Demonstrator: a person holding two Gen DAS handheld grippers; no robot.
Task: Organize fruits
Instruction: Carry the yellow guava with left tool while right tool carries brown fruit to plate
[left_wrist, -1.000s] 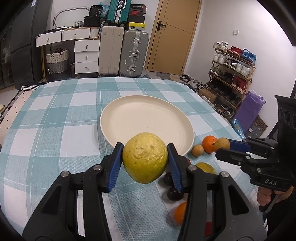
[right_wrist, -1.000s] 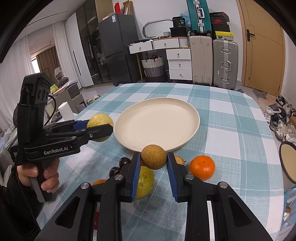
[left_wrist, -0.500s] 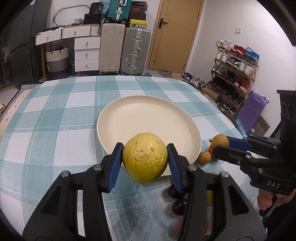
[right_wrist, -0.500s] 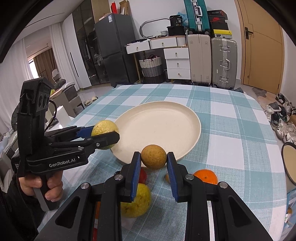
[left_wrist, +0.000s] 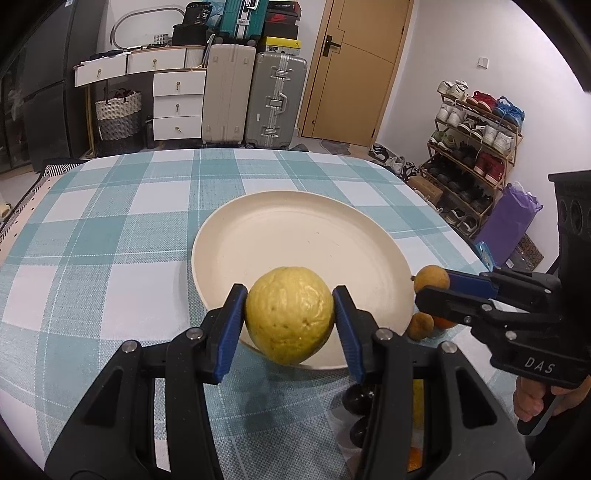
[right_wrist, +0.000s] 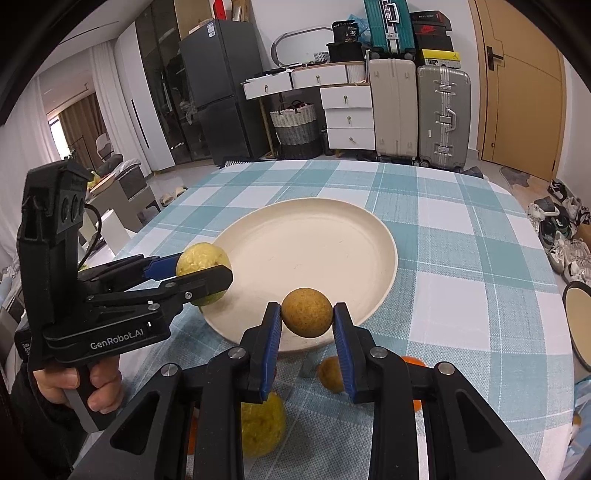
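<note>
Both tongs carry fruit toward the plate (left_wrist: 295, 229), the landmark here. Nearest, the left tongs (left_wrist: 290, 321) are clamped on a large yellow fruit (left_wrist: 289, 314) over the plate's near rim; the right tongs (right_wrist: 306, 317) are pinched nearly closed on a small brown fruit (right_wrist: 306, 312), also above the near rim. The step in hand looks like delivery; next, each should lower onto the bare plate and open. Only the right view shows the yellow fruit (right_wrist: 260, 430) left on the worktop (right_wrist: 461, 266) before the plate; only the left view shows the shoe rack (left_wrist: 476, 147) far beyond it.
</note>
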